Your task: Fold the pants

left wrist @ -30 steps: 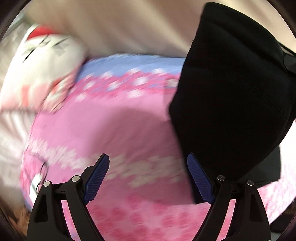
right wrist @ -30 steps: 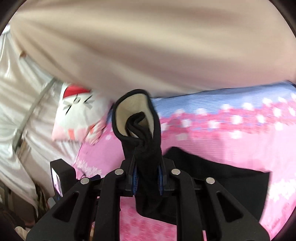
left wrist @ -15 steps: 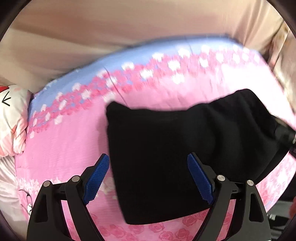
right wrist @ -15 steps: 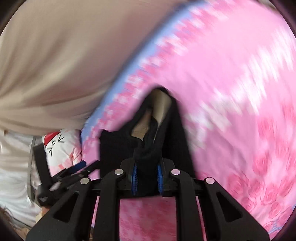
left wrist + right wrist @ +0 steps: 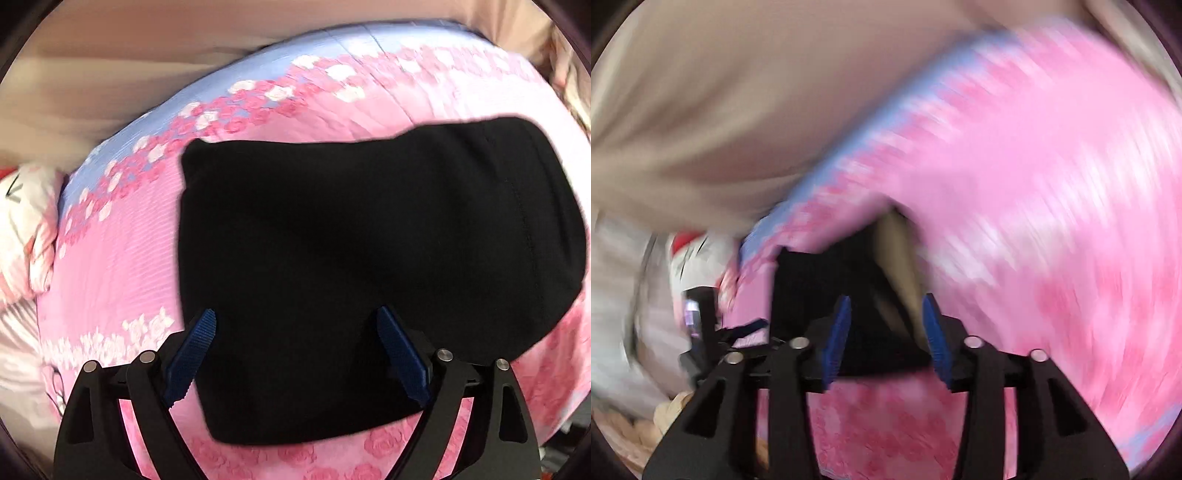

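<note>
Bed sheet (image 5: 122,258), pink with roses and a blue band, spread under everything. Black pants (image 5: 351,258) folded into a thick slab on that sheet, pale lining showing at one opening. Left hand-held gripper (image 5: 295,354) tipped steeply down over the pants, jaws opening wide, gripping nothing. Right hand-held gripper (image 5: 886,339) angled lower, blurred, jaws opening, pads off the cloth between them.

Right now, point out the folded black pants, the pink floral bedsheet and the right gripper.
Folded black pants (image 5: 351,258), left wrist view, top layer's middle.
Pink floral bedsheet (image 5: 122,266), left wrist view, bare stretch.
Right gripper (image 5: 886,332), right wrist view, between fingers.
</note>
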A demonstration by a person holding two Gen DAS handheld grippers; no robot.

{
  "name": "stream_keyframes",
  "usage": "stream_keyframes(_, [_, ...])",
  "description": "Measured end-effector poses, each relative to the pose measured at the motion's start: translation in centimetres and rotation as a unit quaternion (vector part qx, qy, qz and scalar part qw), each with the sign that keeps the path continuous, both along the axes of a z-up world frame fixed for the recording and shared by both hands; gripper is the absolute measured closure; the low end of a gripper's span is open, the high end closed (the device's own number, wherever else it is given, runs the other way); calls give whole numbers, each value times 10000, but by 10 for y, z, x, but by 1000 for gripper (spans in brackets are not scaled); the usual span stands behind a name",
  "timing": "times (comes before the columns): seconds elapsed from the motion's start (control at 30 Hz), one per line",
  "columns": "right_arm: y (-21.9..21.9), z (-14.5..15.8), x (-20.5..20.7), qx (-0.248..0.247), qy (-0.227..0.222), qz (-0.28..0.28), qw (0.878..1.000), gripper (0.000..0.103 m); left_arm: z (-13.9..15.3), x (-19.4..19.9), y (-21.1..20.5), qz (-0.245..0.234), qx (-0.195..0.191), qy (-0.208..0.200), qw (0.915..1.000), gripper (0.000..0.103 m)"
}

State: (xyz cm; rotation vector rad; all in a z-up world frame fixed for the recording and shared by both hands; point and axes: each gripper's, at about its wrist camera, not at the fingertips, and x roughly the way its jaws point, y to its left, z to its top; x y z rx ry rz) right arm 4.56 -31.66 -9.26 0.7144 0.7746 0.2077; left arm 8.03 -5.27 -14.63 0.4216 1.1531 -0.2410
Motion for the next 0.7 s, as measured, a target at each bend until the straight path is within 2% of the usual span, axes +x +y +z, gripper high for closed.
stream_keyframes(0.03, [11,18,17,-235,-123,257,9993,28,5,-1,6,97,-109,-9,9999,16])
stream_keyframes(0.07, [32,39,46,-549,-235,656,9961,23,8,-3,14,213,-235,22,9995,16])
stream_keyframes(0.13, [71,56,97,-874,-461,1348,9859,24,9,-3,28,402,-362,141,9984,16])
stream_keyframes(0.2, [125,60,155,-1240,-465,1990,9710,26,4,-5,42,527,-433,274,9973,16])
stream_keyframes(0.23, [148,56,178,-1402,-419,2230,9638,30,1,-5,46,552,-423,320,9971,16])
stream_keyframes(0.27, [174,46,209,-1536,-247,2485,9561,40,-4,-6,51,573,-384,368,9969,16])
stream_keyframes(0.3, [195,31,236,-1602,7,2631,9514,42,-10,-7,56,591,-380,437,9966,16])
stream_keyframes(0.37, [221,0,268,-1422,552,2937,9436,49,-19,-7,63,633,-473,572,9952,16])
stream_keyframes(0.4, [230,-10,276,-1404,749,3037,9394,50,-23,-8,66,674,-590,611,9941,16])
stream_keyframes(0.43, [241,-20,282,-1427,938,3219,9312,63,-25,-8,67,694,-654,628,9935,16])
stream_keyframes(0.47, [253,-29,281,-1651,1030,3494,9165,77,-27,-8,68,699,-693,629,9932,16])
stream_keyframes(0.5, [262,-30,280,-2145,920,3578,9042,82,-29,-9,69,686,-715,626,9931,15])
stream_keyframes(0.53, [267,-29,281,-2354,830,3542,9013,85,-30,-9,68,660,-706,620,9934,13])
stream_keyframes(0.57, [259,-35,296,-2248,902,3281,9130,85,-31,-9,67,627,-688,595,9939,11])
stream_keyframes(0.63, [248,-46,307,-2031,1074,2989,9262,84,-32,-9,68,562,-688,503,9948,10])
stream_keyframes(0.7, [243,-31,290,-1860,726,2770,9399,84,-34,-7,68,575,-745,525,9942,10])
